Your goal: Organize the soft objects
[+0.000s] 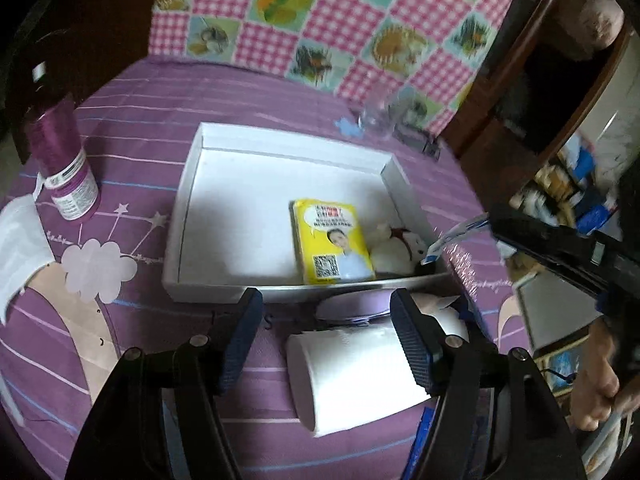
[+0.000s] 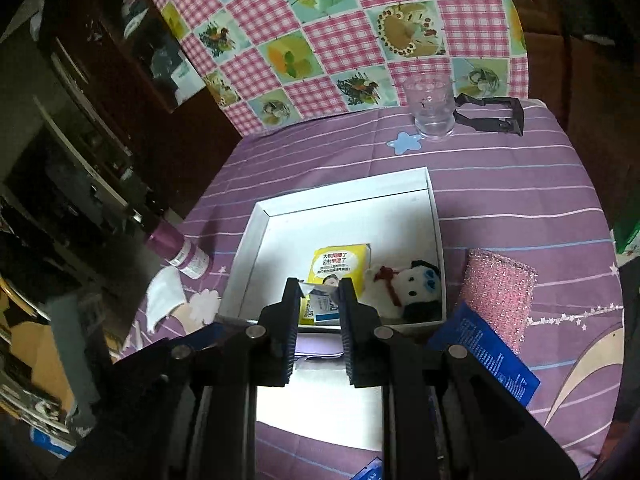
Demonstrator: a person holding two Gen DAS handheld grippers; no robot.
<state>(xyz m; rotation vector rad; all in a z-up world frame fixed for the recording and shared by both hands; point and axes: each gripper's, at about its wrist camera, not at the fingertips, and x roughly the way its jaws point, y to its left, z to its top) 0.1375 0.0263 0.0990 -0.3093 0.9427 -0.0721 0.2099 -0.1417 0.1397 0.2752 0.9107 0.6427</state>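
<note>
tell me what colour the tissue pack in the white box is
Yellow, with a white speech bubble; the tissue pack shows best in the left wrist view.

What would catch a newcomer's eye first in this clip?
Probably the white tray in the middle of the purple striped bedspread, with a yellow tissue pack and a small white plush toy tucked side by side in its near right corner. Next, the white paper roll lying on its side in front of the tray, between the fingers of the open left hand-held gripper. Behind everything stands a pink checked cloth.
</note>
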